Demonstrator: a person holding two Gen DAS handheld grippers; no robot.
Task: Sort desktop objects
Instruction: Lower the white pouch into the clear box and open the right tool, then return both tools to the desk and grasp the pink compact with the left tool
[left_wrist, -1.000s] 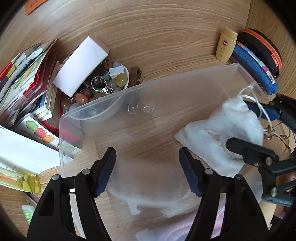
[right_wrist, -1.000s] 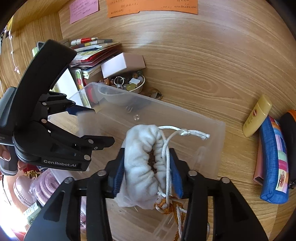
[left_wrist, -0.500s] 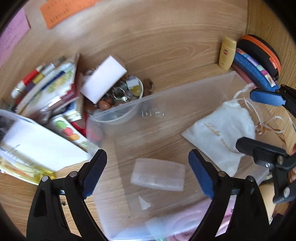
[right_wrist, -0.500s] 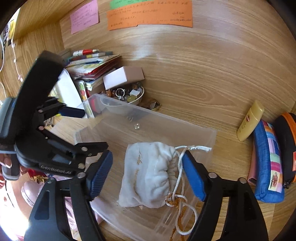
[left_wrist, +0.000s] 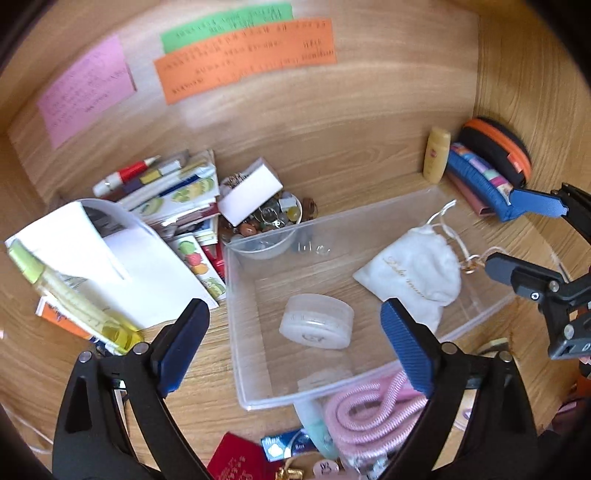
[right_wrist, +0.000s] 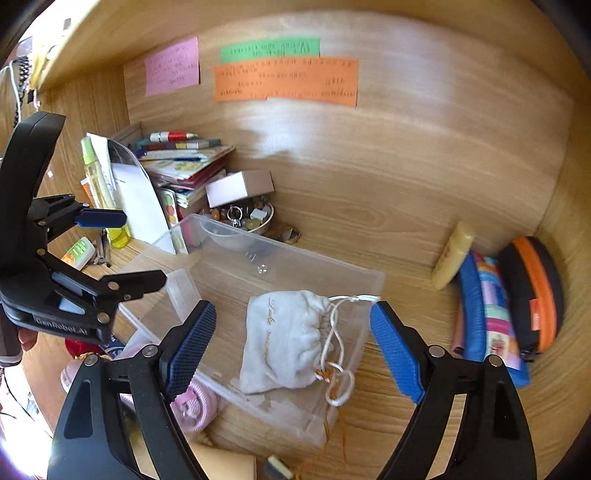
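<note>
A clear plastic box (left_wrist: 255, 384) (right_wrist: 373, 280) stands on the wooden desk. Inside it lie a white drawstring pouch (left_wrist: 413, 273) (right_wrist: 288, 343) and a round translucent jar (left_wrist: 316, 321). My left gripper (left_wrist: 295, 343) is open and empty, raised above the box's near left side. My right gripper (right_wrist: 291, 347) is open and empty, raised over the pouch. In the left wrist view the right gripper (left_wrist: 517, 236) shows at the right edge. In the right wrist view the left gripper (right_wrist: 122, 247) shows at the left.
A bowl of small trinkets (left_wrist: 266, 221) with a white card box (left_wrist: 247, 192) on it sits behind the clear box. Books and papers (left_wrist: 166, 192) lie left. A yellow bottle (left_wrist: 436, 155) and pouches (left_wrist: 480, 181) stand right. A pink cord (left_wrist: 369, 413) lies in front.
My right gripper opened and let go of the white pouch, which now lies in the box. My left gripper opened wider, leaving the jar in the box. Both pulled back and up.
</note>
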